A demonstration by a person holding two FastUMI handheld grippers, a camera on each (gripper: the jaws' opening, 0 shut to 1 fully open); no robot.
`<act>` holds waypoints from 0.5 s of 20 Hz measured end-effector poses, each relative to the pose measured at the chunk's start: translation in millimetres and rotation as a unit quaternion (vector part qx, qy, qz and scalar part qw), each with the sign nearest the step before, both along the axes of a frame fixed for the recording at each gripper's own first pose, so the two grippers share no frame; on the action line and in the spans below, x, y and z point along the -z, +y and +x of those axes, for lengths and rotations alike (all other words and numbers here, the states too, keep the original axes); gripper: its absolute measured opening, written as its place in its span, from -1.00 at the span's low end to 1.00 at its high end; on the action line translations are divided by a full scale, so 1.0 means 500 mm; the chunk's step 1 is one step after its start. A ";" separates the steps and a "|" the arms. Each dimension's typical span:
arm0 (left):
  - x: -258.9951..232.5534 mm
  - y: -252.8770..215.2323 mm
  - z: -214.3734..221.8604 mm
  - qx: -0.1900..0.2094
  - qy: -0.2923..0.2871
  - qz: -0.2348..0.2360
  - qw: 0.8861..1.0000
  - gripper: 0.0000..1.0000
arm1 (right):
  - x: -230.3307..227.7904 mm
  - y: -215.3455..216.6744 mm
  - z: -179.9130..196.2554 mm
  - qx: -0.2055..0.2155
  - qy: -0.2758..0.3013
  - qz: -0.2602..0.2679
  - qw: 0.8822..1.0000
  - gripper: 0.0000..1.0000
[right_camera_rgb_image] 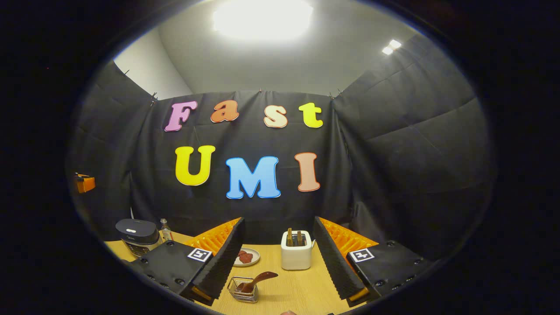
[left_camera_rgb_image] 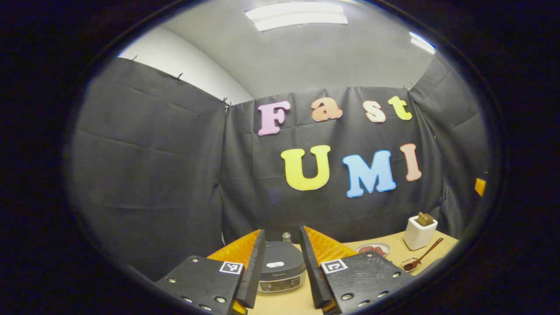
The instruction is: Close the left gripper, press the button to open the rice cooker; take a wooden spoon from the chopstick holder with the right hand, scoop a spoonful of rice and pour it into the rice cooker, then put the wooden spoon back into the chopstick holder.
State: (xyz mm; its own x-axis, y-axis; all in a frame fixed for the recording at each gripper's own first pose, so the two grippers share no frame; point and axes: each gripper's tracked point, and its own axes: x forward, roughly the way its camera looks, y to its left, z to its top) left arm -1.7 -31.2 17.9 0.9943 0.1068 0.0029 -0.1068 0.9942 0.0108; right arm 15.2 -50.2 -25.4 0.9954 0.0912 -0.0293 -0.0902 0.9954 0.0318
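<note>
Black cloth walls (right_camera_rgb_image: 407, 144) close the booth on three sides, under a grey ceiling (left_camera_rgb_image: 306, 61) with bright light panels (left_camera_rgb_image: 297, 16). Light wooden tabletop (right_camera_rgb_image: 293, 284) runs along the foot of the back wall. Left hand-held gripper (left_camera_rgb_image: 282, 271): fingers spread wide, nothing between them; the rice cooker (left_camera_rgb_image: 280, 267) sits straight ahead in the gap, lid down, with a small bottle (left_camera_rgb_image: 286, 236) just behind it. Right hand-held gripper (right_camera_rgb_image: 278, 267): fingers also wide apart and empty. Ahead of it between the fingers stands a white toaster-like holder (right_camera_rgb_image: 296, 255) with wooden pieces upright in its slots. Closer in, toward its left finger, a small wire basket (right_camera_rgb_image: 243, 289) with a wooden spoon (right_camera_rgb_image: 258, 281) leaning out of it, handle tilted up toward the right. Beyond the basket, a small plate (right_camera_rgb_image: 247, 257) carrying reddish-brown pieces. Cooker lies well off to this gripper's left.
</note>
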 end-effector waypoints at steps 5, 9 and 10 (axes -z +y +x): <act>0.003 0.014 0.015 -0.001 0.004 -0.011 1.000 -0.55 | 0.014 -0.002 0.003 0.001 0.007 0.003 1.000 0.96; 0.030 0.051 0.072 0.002 0.004 -0.021 1.000 -0.94 | 0.018 0.001 0.008 0.018 0.009 -0.007 1.000 0.93; 0.040 0.052 0.085 0.008 0.004 -0.024 1.000 -0.92 | 0.017 0.005 0.011 0.024 0.008 -0.006 1.000 0.96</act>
